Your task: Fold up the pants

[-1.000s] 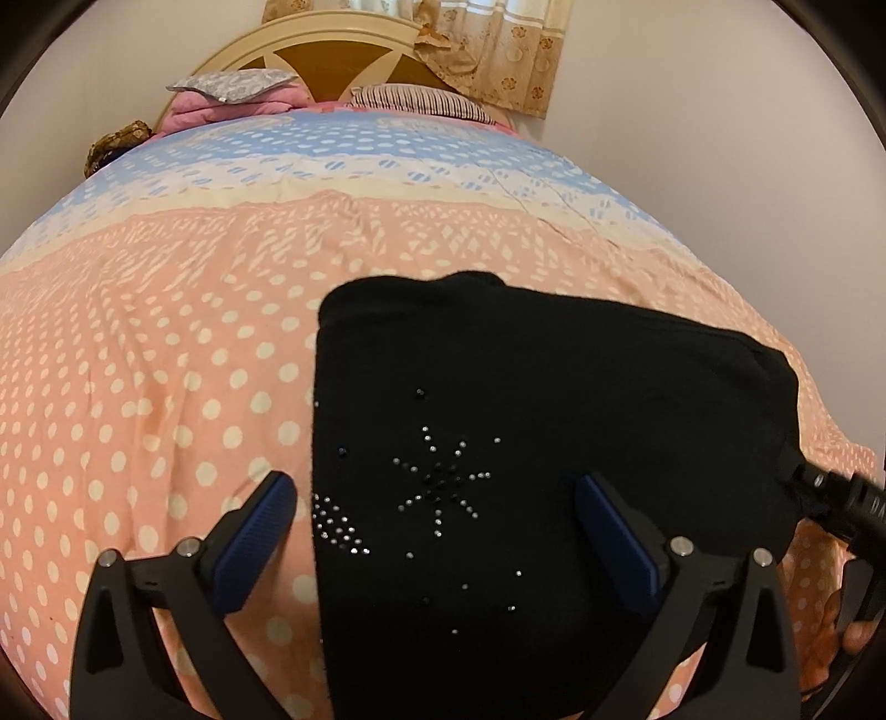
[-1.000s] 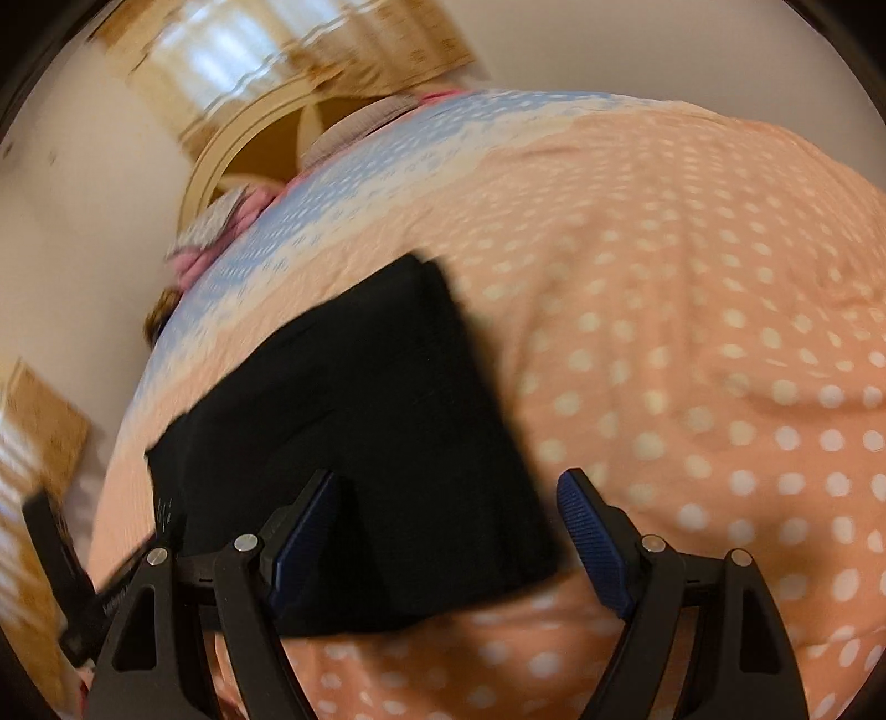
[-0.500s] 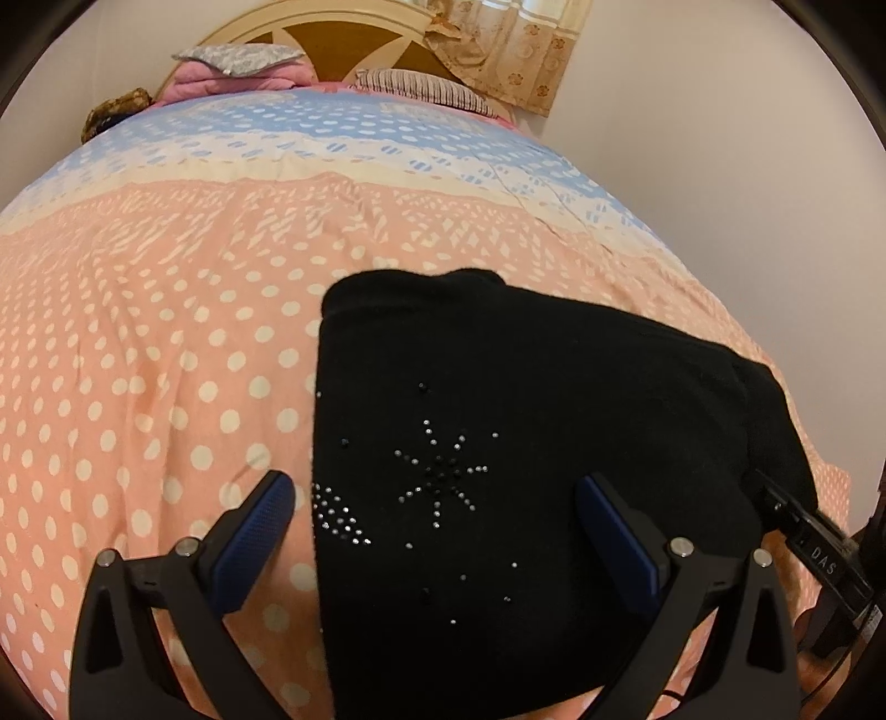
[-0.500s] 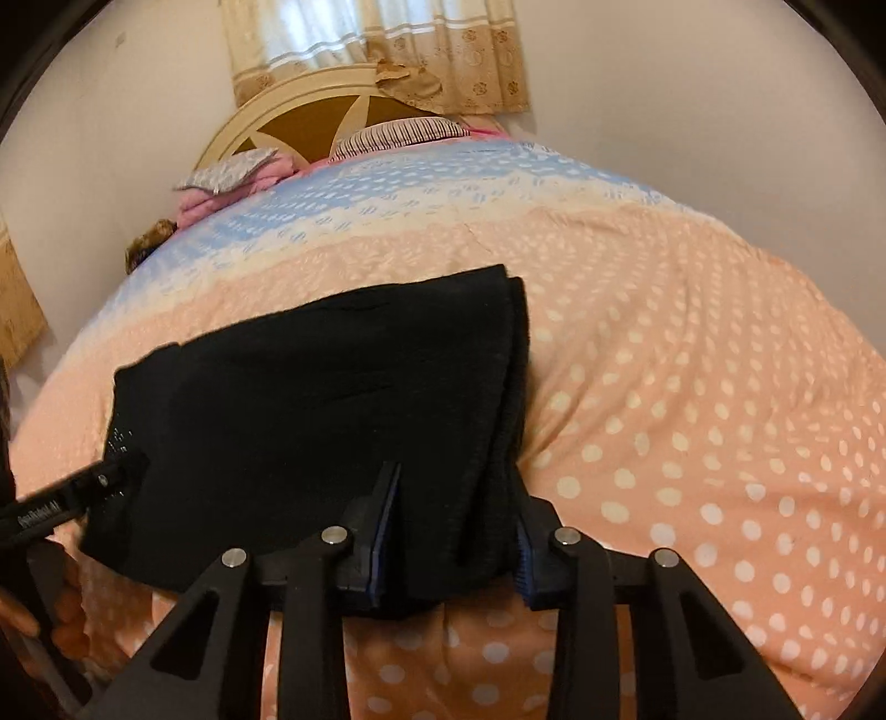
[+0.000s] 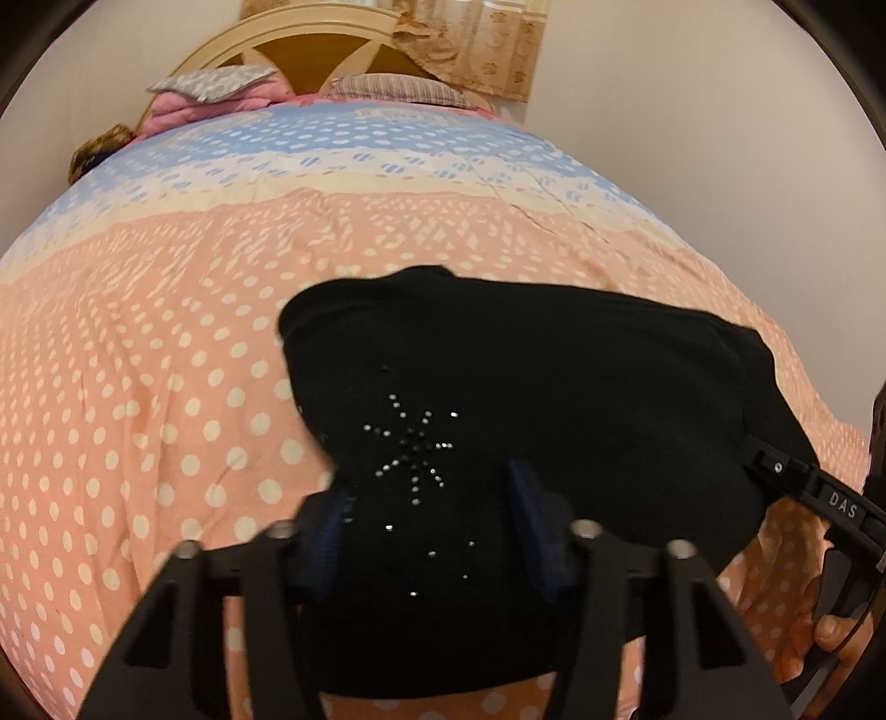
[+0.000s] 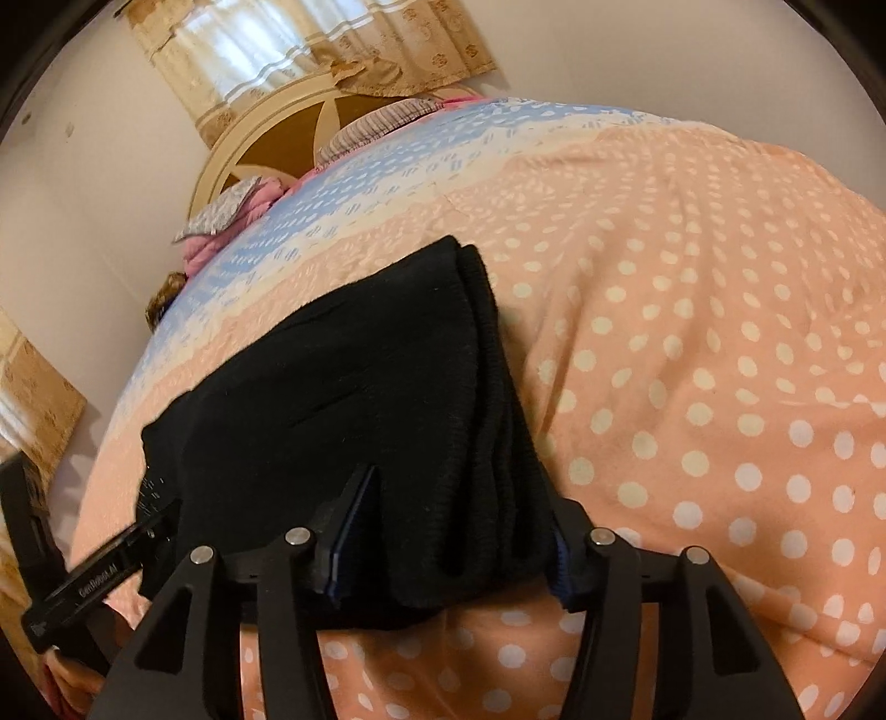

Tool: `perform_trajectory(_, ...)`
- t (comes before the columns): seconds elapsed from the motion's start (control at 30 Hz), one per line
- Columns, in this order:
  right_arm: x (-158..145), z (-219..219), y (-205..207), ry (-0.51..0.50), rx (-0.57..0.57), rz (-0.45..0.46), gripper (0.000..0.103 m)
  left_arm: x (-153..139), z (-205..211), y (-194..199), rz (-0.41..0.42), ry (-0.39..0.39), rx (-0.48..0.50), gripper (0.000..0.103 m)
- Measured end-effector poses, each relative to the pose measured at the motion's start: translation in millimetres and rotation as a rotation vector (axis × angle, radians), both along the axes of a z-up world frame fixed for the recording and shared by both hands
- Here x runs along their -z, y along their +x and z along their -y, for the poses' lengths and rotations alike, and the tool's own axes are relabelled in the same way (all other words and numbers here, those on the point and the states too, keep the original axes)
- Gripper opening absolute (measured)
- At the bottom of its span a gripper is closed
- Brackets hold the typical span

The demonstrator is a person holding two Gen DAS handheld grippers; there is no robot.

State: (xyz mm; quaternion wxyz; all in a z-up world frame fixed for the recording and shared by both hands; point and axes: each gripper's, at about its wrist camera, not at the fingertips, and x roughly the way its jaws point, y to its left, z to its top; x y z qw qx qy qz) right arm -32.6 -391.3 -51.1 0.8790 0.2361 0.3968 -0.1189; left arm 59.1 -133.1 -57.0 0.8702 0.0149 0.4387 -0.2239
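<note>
So the black pants lie folded on the dotted bed. Soft, floppy, light. Left gripper just closed on the near edge; right gripper pinches the thick stacked end w/ 2 pads.

Both looking close and steeply down along the fingers at folded black pants on a dotted bedspread; headboard shared beyond.

Light: soft and even, glowing through the curtain.
Blur: smearing the left gripper.
Edges: bulging, darkening at corners.
</note>
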Motion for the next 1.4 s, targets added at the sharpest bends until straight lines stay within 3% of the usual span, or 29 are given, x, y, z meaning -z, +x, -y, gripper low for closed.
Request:
perform_trajectory(0.07, -1, -6, 3, -0.043, -0.019, -0.012, 0.055, -2, 6, -3, 0.023, 0.026, 0.015, 0.038)
perform_trajectory(0.13, -3, -14, 4, -0.091, -0.041, -0.012, 0.044, -3, 9, -7, 0.055, 0.050, 0.031, 0.029)
perform_trajectory(0.23, -9, -25, 6, -0.183, -0.052, -0.012, 0.036, -7, 10, -8, 0.077, 0.054, 0.042, 0.025)
perform_trajectory(0.6, -43, -37, -5, -0.277, -0.026, 0.028, 0.030, -24, -5, -4, 0.094, -0.004, 0.066, 0.024)
perform_trajectory(0.87, -78, -75, 4, -0.346, -0.101, 0.077, 0.029, -38, -25, 4, 0.138, -0.028, 0.034, 0.024)
perform_trajectory(1.4, -88, -155, 84, -0.308, -0.291, 0.140, 0.029, -48, -110, 53, 0.183, -0.021, -0.200, 0.024)
